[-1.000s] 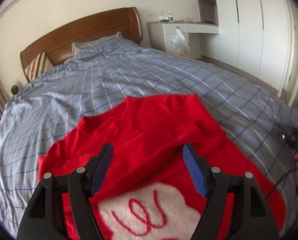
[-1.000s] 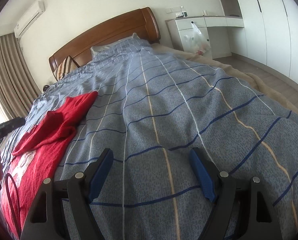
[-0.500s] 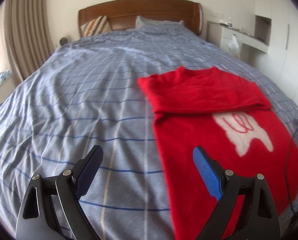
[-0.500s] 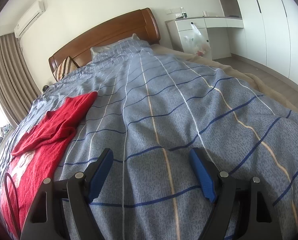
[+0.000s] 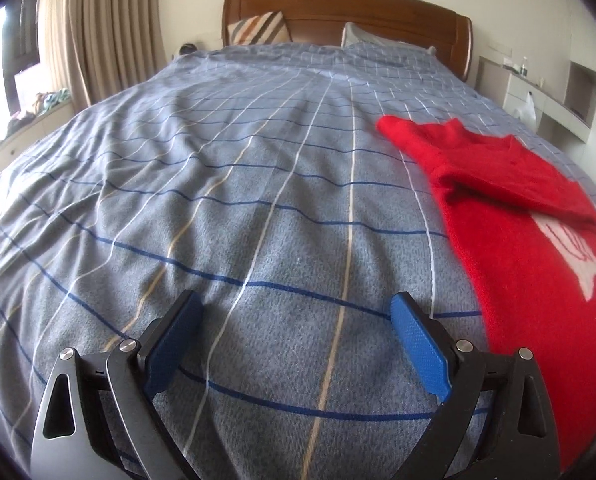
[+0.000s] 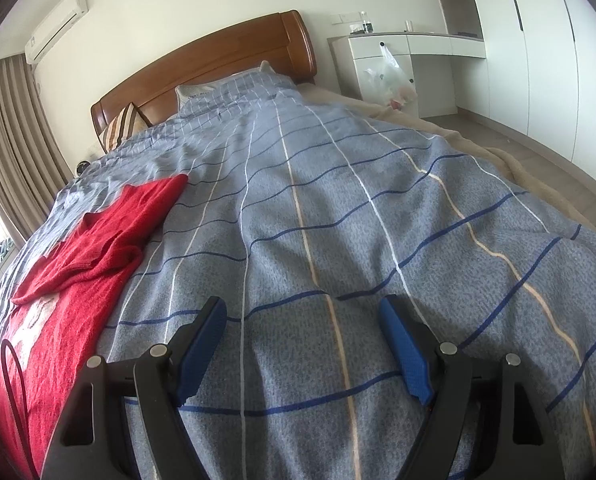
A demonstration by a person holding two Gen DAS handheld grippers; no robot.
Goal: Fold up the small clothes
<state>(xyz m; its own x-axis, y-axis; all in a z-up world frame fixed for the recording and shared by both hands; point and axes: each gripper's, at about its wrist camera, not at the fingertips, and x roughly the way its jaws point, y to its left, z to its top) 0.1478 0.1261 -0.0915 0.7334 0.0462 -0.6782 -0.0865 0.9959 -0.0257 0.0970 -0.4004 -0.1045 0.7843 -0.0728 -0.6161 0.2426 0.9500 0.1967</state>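
A red sweater (image 5: 509,216) with a white motif lies flat on the blue checked bedspread (image 5: 258,184), its sleeves folded across the chest. In the left wrist view it is at the right. My left gripper (image 5: 298,312) is open and empty over bare bedspread, left of the sweater. In the right wrist view the sweater (image 6: 78,264) is at the left. My right gripper (image 6: 301,316) is open and empty over bare bedspread, right of the sweater.
A wooden headboard (image 5: 345,12) and pillows stand at the far end. Curtains (image 5: 110,28) hang at the left. A white desk with a plastic bag (image 6: 389,76) and wardrobes are at the right. A black cable (image 6: 14,380) loops over the sweater's near edge.
My left gripper has swung left off the sweater and is now over bare bedspread. The right gripper has barely moved.
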